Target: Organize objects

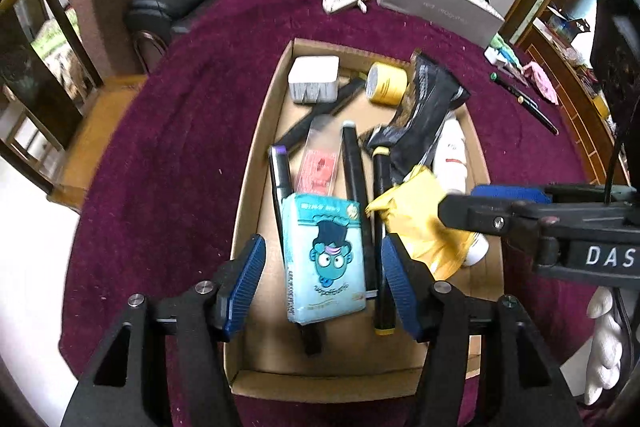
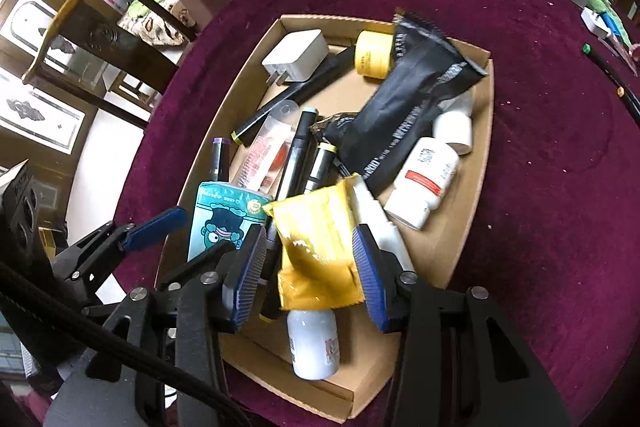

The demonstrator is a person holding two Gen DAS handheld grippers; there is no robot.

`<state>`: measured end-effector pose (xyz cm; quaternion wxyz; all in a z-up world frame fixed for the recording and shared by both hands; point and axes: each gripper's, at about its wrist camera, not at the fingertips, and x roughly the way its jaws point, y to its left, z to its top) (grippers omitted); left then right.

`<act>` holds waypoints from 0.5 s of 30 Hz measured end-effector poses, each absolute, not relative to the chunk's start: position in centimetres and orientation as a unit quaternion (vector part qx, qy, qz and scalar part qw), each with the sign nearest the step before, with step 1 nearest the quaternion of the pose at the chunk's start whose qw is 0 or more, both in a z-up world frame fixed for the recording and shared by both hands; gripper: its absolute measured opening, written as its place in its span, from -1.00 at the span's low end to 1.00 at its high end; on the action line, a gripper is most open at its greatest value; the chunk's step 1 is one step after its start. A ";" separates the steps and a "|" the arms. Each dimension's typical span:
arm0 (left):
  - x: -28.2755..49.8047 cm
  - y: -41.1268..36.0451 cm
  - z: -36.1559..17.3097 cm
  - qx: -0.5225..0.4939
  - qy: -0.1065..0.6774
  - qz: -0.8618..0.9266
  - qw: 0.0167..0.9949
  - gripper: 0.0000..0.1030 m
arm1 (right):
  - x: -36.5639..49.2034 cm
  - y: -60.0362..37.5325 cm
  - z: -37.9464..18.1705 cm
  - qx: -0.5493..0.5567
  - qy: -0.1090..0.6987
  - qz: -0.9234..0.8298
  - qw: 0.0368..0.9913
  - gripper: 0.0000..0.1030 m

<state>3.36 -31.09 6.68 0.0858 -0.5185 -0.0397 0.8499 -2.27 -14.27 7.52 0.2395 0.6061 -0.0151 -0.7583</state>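
Both claws hung spread over the shallow cardboard box (image 1: 256, 155) on the maroon-clothed surface (image 1: 168, 131): the left claw (image 1: 323, 283) straddled a pale blue cartoon-faced tissue pack (image 1: 326, 259), the right claw (image 2: 310, 275) flanked a crinkled yellow foil packet (image 2: 316, 247), neither pinching; both items lay inside the box.
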 end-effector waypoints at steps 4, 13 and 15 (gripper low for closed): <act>4.7 -30.0 9.5 -0.468 -0.035 0.881 0.058 0.08 | -1.7 -13.1 8.2 0.596 -0.022 -0.763 0.249 -0.15; 9.0 -30.3 19.3 -0.320 -0.059 0.945 -0.030 0.70 | 0.0 -8.4 10.3 0.563 -0.038 -0.782 0.266 -0.03; 10.0 -30.5 21.4 -0.295 -0.074 0.952 -0.037 0.71 | 0.6 -7.6 10.7 0.552 -0.030 -0.788 0.270 -0.03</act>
